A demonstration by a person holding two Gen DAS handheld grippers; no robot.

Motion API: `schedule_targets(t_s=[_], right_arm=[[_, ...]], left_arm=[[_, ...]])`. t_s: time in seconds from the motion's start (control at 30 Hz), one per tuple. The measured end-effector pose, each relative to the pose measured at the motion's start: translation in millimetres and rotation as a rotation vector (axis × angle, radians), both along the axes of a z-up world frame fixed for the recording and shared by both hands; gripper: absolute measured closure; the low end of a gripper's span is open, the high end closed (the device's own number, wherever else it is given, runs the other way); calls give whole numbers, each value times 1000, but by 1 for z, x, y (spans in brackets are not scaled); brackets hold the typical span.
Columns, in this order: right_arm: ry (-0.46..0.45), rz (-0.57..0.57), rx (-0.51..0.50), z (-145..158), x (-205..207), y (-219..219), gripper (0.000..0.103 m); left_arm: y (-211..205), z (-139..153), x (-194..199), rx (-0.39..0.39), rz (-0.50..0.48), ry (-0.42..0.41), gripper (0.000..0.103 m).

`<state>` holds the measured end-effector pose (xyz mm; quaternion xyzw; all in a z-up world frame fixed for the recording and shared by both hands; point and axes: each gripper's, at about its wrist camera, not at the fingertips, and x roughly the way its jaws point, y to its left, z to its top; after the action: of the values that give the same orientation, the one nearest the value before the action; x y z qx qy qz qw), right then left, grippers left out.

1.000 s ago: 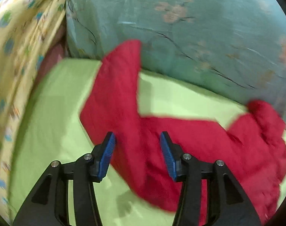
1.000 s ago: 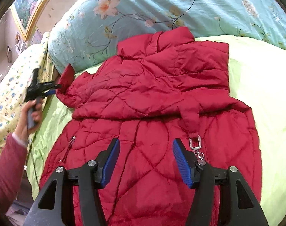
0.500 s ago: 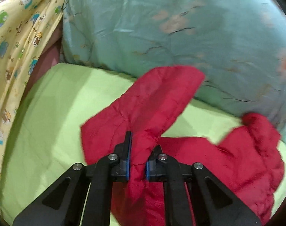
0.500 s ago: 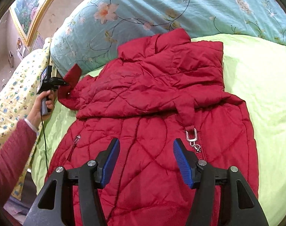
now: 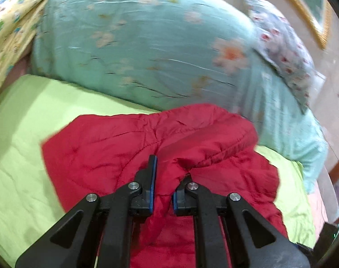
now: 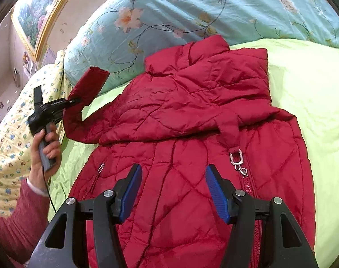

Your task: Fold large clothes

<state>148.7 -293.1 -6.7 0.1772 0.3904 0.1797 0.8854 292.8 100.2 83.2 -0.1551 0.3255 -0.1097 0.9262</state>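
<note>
Over on the far left of the right wrist view there's the yellow patterned blanket (image 6: pixel 10 138), and in front of it the person's left hand (image 6: pixel 44 149) holding the left gripper (image 6: pixel 74 100), which is clamped tight on the sleeve (image 6: pixel 84 93) of the red quilted jacket (image 6: pixel 191 134), lifting that sleeve up off the bed with the cuff sticking up toward the teal floral duvet (image 6: pixel 169 15). From the left wrist view you get the same thing up close: the left gripper (image 5: pixel 162 178) has a bunch of red fabric pinched between its blue pads (image 5: pixel 152 178), jaws nearly closed on it. The jacket body lies spread flat on the lime green sheet (image 6: pixel 308 84), collar toward the duvet, with a metal clasp (image 6: pixel 236 159) near the zipper (image 6: pixel 247 189). The right gripper (image 6: pixel 174 189) hangs over the lower part of the jacket, jaws wide apart, nothing in them. Gold framed painting (image 6: pixel 35 11) up top left on the wall.
</note>
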Motion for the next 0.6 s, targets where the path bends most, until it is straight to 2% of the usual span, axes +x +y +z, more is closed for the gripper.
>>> schedule_targets(t_s=[0.13,0.3,0.47,0.6], right_arm=[[19,-16,30,-4,3,-8,41],[33,-40,58,-7,7,-21,41],[22,-76,103,-5,12,-37,41],[14,-101,177,-4,23,-49,41]], left_arm=[[-49,2,-10,7,-81,-33,95],[-108,-3,-16,7,-186,-37,95],[-148,-18,-16,26,-246,-24,95],[-170,-37,-16,46,-274,-4,95]])
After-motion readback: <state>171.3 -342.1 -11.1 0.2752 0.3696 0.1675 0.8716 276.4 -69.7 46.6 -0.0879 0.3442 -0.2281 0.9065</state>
